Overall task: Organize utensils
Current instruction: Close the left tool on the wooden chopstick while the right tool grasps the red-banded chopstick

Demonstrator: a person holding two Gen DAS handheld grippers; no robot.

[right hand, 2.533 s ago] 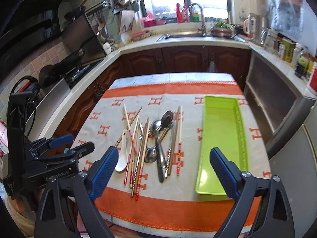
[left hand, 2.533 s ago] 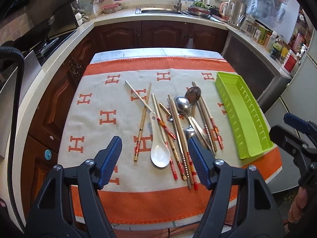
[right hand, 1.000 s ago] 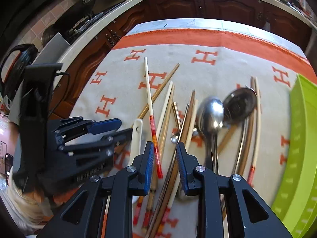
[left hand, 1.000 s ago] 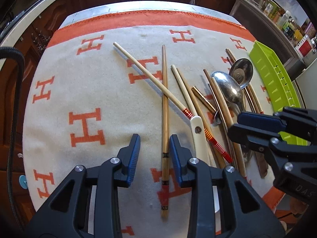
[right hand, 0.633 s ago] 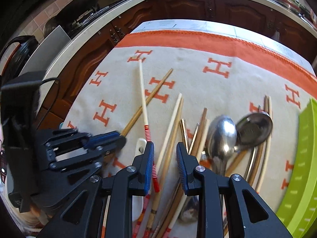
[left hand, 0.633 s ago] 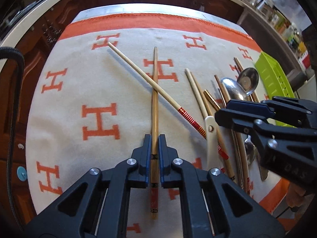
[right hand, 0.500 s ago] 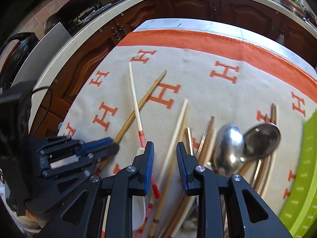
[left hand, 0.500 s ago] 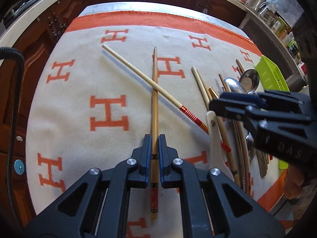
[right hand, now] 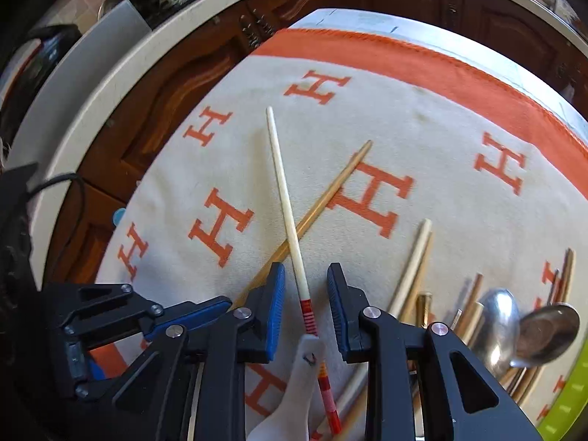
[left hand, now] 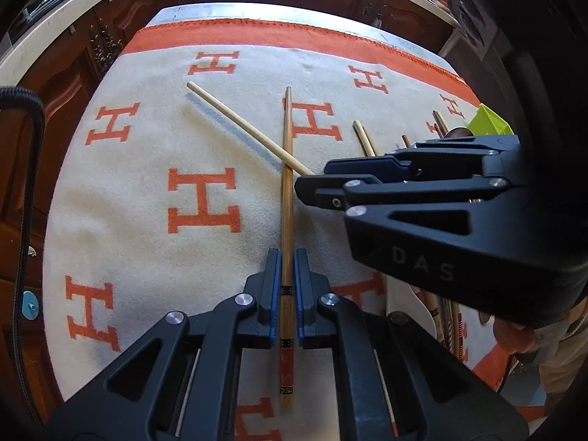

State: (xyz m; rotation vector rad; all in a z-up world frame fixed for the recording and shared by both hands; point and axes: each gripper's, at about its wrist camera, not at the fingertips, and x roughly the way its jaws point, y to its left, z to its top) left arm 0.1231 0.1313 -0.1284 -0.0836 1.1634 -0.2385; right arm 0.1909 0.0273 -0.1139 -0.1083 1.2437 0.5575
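Observation:
My left gripper (left hand: 287, 296) is shut on a brown chopstick (left hand: 287, 191) that lies along the cloth; it also shows in the right wrist view (right hand: 332, 193). A cream chopstick with a red band (left hand: 240, 125) crosses over it. My right gripper (right hand: 305, 305) is open, its blue pads either side of that cream chopstick (right hand: 284, 202) without touching it. It shows from the side in the left wrist view (left hand: 312, 183). A white ceramic spoon (right hand: 290, 400) lies just under my right gripper.
More chopsticks (right hand: 411, 275) and two metal spoons (right hand: 499, 323) lie in a pile to the right. The green tray (left hand: 488, 121) stands at the right edge of the cream and orange cloth (left hand: 147, 147). Counter and cabinets lie beyond the table.
My left gripper closed on the brown chopstick. My right gripper moved left and lower, over the cream chopstick, and its jaws stand a little wider apart.

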